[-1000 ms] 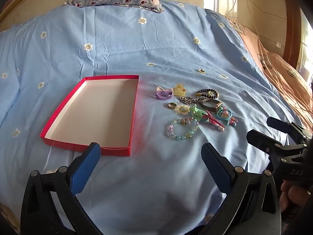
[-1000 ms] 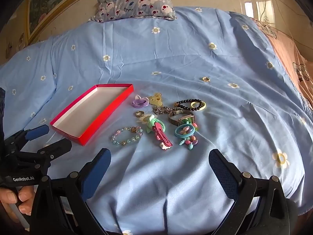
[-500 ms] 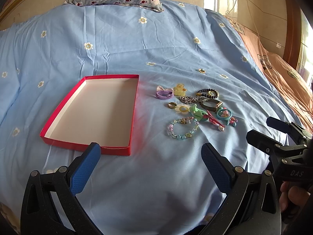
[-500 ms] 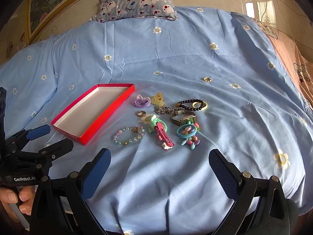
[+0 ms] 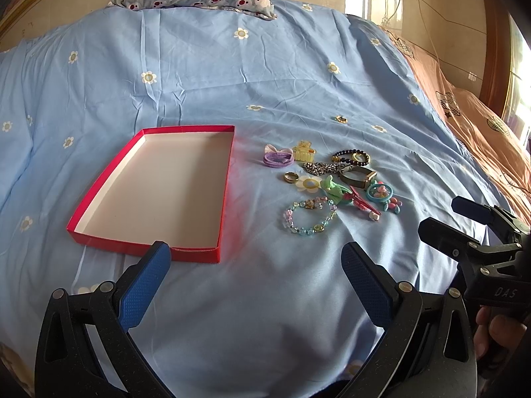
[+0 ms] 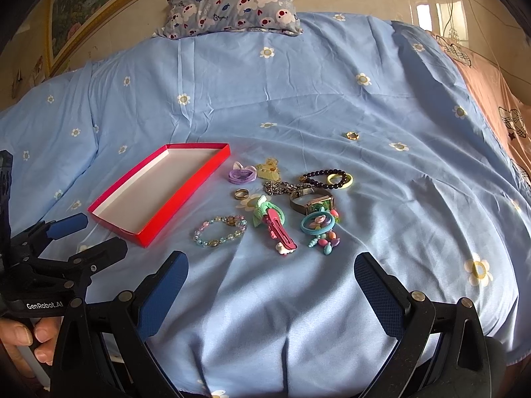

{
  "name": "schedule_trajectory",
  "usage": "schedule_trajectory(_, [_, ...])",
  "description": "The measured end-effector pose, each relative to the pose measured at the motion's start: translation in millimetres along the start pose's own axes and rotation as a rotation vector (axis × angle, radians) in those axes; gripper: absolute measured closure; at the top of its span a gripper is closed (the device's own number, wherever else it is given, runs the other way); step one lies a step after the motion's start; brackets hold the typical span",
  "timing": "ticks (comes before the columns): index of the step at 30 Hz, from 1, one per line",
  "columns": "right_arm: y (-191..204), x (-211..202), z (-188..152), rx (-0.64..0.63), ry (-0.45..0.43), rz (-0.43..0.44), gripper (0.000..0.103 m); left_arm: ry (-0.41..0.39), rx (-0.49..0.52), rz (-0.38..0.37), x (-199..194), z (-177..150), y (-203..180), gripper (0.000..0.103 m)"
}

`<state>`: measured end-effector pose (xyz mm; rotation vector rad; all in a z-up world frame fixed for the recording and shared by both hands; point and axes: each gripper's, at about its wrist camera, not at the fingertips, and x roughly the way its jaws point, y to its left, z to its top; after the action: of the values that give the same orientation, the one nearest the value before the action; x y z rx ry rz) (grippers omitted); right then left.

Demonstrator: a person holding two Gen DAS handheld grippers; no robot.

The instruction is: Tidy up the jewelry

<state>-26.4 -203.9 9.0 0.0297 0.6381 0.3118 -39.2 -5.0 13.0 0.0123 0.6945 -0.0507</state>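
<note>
Jewelry [image 6: 282, 205] beside red tray [image 6: 186, 195], untouched

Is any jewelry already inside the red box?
No. In the right wrist view the red box shows only its bare white floor, and the beaded bracelet lies on the sheet beside it.

"GenRobot.AI" stands on the left claw [image 6: 83, 237] body; "DAS" on the right claw [image 5: 454, 220] body.
</note>
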Motion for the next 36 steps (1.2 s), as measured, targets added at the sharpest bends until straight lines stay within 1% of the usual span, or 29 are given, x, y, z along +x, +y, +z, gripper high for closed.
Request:
schedule_trajectory(5, [0,2,1,0.003,0.013,0.0,0.002,0.004,0.0,-0.001,1,-2,-2,0.0])
schedule_trajectory(9, [0,0,1,0.002,0.003,0.002,0.002,0.008,-0.001,-0.004,1,-3,-3,0.0])
schedule_trajectory(19, [-1,1,1,0.01,0.011,0.006,0.002,0.038,-0.005,-0.027,12,0,-2,0.0])
schedule_trajectory(23, [-2,1,5,0.023,0.021,0.012,0.002,0.055,-0.011,-0.043,20,4,-1,0.0])
schedule_trajectory(26, [-7,5,5,0.0,0.017,-0.011,0.002,0.065,-0.008,-0.051,27,7,3,0.0])
schedule_trajectory(31, [-15,13,6,-0.007,0.017,-0.018,0.003,0.101,-0.006,-0.07,44,11,3,0.0])
schedule_trajectory(36, [-26,24,8,-0.004,0.035,-0.024,0.003,0.138,0.004,-0.093,60,16,1,0.005])
